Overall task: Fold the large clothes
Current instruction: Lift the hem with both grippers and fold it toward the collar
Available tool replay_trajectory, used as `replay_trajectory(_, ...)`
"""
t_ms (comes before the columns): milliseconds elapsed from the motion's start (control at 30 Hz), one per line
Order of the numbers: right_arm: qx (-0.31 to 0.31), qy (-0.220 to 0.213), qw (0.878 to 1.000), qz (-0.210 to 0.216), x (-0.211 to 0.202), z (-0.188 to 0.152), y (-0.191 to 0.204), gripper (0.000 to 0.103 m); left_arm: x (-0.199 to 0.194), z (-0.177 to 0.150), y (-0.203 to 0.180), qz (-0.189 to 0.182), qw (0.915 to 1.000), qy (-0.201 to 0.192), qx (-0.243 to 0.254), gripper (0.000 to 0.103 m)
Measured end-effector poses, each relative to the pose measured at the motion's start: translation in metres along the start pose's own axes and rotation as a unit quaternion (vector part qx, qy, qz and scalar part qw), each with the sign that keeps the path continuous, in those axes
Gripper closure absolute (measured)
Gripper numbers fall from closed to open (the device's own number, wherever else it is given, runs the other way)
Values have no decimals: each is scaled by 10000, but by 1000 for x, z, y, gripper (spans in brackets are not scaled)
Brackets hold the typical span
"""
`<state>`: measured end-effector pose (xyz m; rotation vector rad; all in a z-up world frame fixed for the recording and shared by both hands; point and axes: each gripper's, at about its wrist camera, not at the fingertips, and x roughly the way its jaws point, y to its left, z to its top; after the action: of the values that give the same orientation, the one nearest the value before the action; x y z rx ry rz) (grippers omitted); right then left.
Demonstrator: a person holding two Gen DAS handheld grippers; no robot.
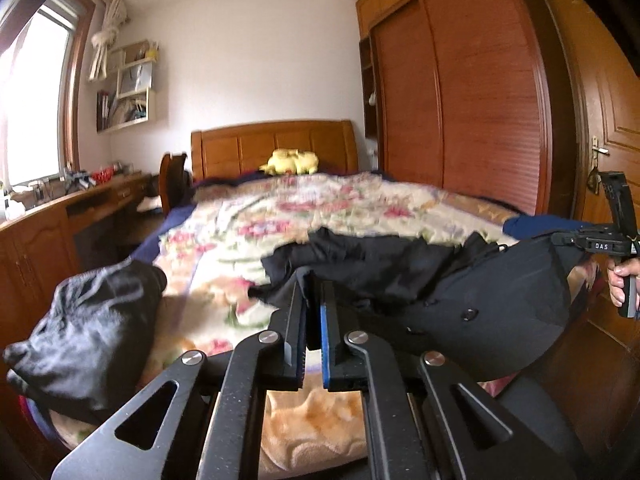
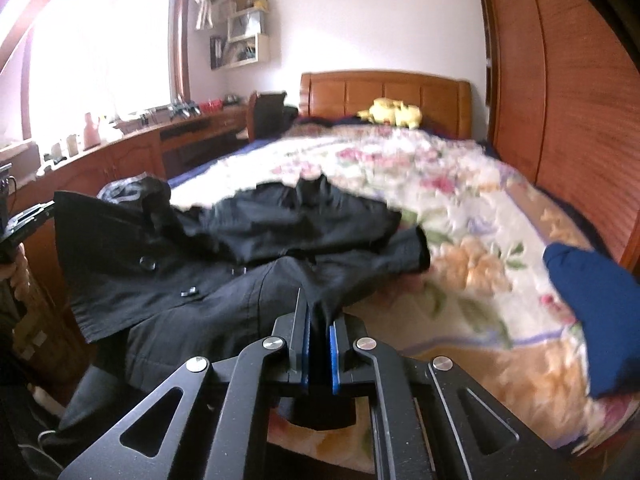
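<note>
Now your left gripper (image 1: 313,292) and right gripper (image 2: 319,312) are each clamped tight on the black coat's (image 2: 224,240) hem, which stretches across the lower middle over the floral blanket (image 2: 460,208)

the left gripper (image 1: 313,280) was clamped tight, its jaws nearly together on a pinch of the black coat (image 1: 460,280), and pointed slightly downward. the right gripper (image 2: 319,302) was likewise closed on a fold of the same coat, held at about the same tilt. a hand (image 1: 620,280) gripped the right gripper's handle at the frame edge.
</note>
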<state>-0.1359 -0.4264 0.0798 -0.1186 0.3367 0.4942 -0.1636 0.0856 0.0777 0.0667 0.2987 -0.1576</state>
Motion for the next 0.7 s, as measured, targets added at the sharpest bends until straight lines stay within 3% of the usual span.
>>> replay_trajectory(467, -403, -935, 9946, -198, -96, 38, 8, 96, -59, 65, 8, 81, 9956, -937, 10, 97)
replay_trajectory(700, -506, -1476, 9873, -311, -129, 38, 17, 96, -82, 81, 10, 93, 9913, -1315, 60, 97)
